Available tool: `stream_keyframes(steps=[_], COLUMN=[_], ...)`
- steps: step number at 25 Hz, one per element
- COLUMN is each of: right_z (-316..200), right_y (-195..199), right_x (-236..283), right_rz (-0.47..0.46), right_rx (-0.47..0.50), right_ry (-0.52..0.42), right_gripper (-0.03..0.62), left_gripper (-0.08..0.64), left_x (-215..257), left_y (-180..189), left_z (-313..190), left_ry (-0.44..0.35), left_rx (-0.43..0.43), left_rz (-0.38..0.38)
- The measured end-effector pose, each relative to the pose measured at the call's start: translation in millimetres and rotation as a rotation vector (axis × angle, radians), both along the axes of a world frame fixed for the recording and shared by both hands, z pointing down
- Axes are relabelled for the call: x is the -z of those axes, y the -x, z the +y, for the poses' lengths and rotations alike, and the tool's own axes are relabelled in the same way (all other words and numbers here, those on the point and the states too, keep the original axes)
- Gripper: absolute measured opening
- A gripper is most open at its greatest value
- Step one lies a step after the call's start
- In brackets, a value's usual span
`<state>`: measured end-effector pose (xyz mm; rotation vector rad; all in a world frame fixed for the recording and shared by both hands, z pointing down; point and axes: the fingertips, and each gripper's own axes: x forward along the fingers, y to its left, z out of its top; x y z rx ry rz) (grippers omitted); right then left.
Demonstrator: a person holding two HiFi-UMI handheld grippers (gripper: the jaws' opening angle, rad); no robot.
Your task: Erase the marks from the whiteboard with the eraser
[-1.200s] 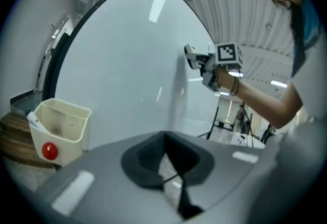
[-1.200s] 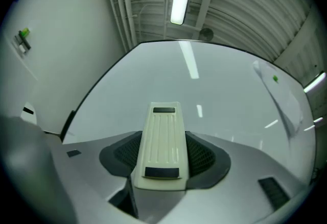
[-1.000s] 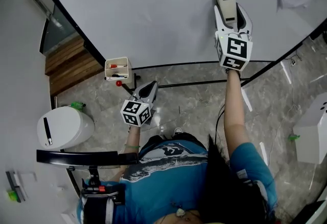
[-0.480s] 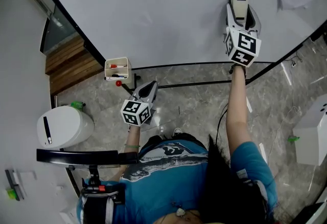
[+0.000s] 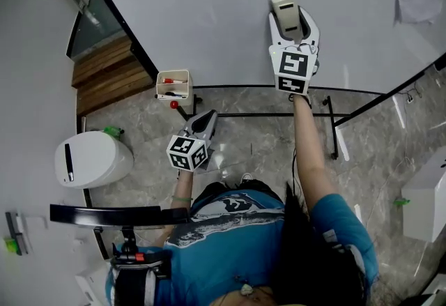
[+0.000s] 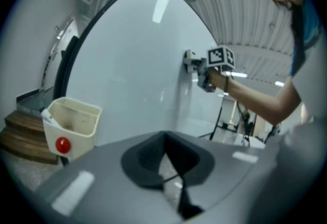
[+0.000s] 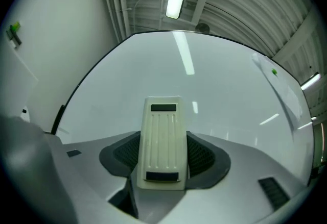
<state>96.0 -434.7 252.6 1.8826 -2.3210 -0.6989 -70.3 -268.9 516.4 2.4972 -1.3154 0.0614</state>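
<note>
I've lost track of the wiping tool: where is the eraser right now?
The eraser is gripped in the right tongs, held against the whiteboard at the head view's upper centre-right, well right of the cream marker tray.

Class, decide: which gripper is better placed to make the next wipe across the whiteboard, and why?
Right. The right gripper holds the eraser at the whiteboard; the left gripper hangs low, off the board, jaws together and empty.
</note>
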Motion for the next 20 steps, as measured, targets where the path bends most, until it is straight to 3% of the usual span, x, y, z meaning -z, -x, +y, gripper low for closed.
stream_keyframes(steps=[6, 11, 16, 20], right_z=[0, 1, 5, 16], right_y=[86, 121, 125, 87], right_x=[-45, -76, -82, -58], right_rz=[0.134, 0.184, 0.194, 0.111], right_rx=[0.036, 0.079, 0.114, 0.098], right_ry=[0.038, 0.089, 0.129, 0.132], right_gripper=[0.262, 0.262, 0.262, 0.262], left_gripper=[0.005, 0.005, 0.005, 0.005], left_x=[-4, -10, -10, -7], left_y=[34, 47, 44, 33], left_z=[3, 5, 6, 5], left_ry=[0.006, 0.01, 0.011, 0.007], left_rx=[0.066, 0.089, 0.074, 0.046], left_rz=[0.004, 0.009, 0.009, 0.014])
